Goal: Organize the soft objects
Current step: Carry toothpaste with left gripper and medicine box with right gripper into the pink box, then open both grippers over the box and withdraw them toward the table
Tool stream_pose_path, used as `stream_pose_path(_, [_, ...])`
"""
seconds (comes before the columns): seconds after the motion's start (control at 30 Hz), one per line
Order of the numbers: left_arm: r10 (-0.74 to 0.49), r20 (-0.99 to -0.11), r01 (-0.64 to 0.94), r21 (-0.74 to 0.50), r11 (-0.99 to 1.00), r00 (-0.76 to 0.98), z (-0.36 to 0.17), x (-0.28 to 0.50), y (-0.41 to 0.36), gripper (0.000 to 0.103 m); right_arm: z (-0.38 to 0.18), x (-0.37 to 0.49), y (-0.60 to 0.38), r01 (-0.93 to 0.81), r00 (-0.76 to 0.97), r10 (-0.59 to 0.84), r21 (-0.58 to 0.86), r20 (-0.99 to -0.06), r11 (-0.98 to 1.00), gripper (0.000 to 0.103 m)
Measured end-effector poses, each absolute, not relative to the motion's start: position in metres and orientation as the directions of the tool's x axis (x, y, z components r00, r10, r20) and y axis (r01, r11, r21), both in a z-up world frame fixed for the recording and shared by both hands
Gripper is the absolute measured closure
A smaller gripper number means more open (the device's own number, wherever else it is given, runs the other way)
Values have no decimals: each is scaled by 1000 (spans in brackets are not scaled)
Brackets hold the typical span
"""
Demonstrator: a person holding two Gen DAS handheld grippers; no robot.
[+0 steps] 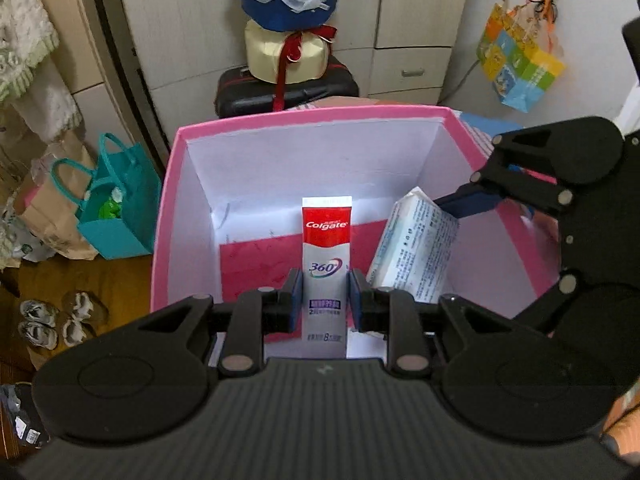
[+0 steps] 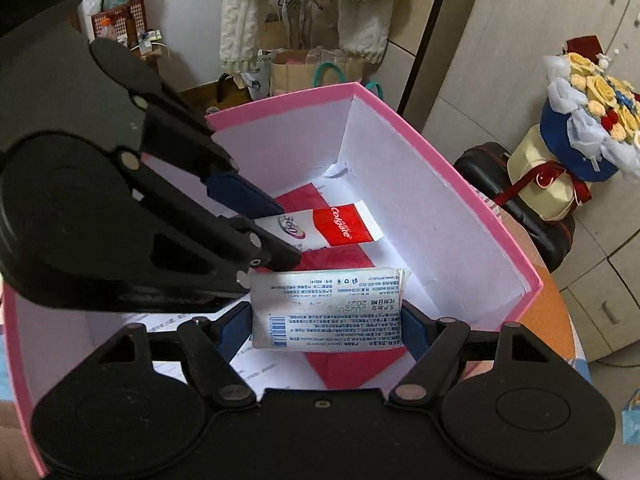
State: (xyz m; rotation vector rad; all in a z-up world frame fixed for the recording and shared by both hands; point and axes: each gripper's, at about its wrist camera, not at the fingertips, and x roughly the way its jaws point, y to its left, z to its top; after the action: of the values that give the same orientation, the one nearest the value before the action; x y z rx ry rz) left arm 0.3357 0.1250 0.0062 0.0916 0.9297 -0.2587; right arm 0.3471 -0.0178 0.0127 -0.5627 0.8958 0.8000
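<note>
**A:** so which step is this? Both claws are hanging over the pink box (image 1: pixel 176 216), looks like the drop-off.

**B:** yep. The left gripper (image 1: pixel 325 300) is pinching the toothpaste tube (image 1: pixel 325 256) around its middle, tube pointing down into the box. The right gripper (image 2: pixel 320 326) is gripping the tissue pack (image 2: pixel 326 308) across its width, jaws wide but pads touching both ends, just above the red paper (image 2: pixel 352 364) on the bottom.

**A:** next?

**B:** I'd guess lowering a bit, then letting go so both are lying flat, side by side, not stacked.
</note>
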Motion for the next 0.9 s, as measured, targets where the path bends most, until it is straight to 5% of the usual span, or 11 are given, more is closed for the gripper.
stream_pose_path(0.2, [-201,-799,259,-58,964,567,1,342,129,77,5,350,-17,-786,391,349,-111,-852,608,18])
stream_pose_path(0.27, [-199,-781,261,-47,964,592,4,336,129,51,8,347,-19,-776,419,359,-124,-834,619,16])
stream_pose_path(0.3, [-195,-766,259,-39,965,613,6,331,129,49,9,349,-20,-772,426,363,-123,-829,624,15])
stream_pose_path(0.53, [-184,-738,284,11,959,649,32,297,133,48,34,327,-44,-764,444,422,-88,-791,640,15])
stream_pose_path(0.9, [-204,-697,292,9,956,687,83,214,134,31,83,249,-89,-768,500,514,-83,-697,635,15])
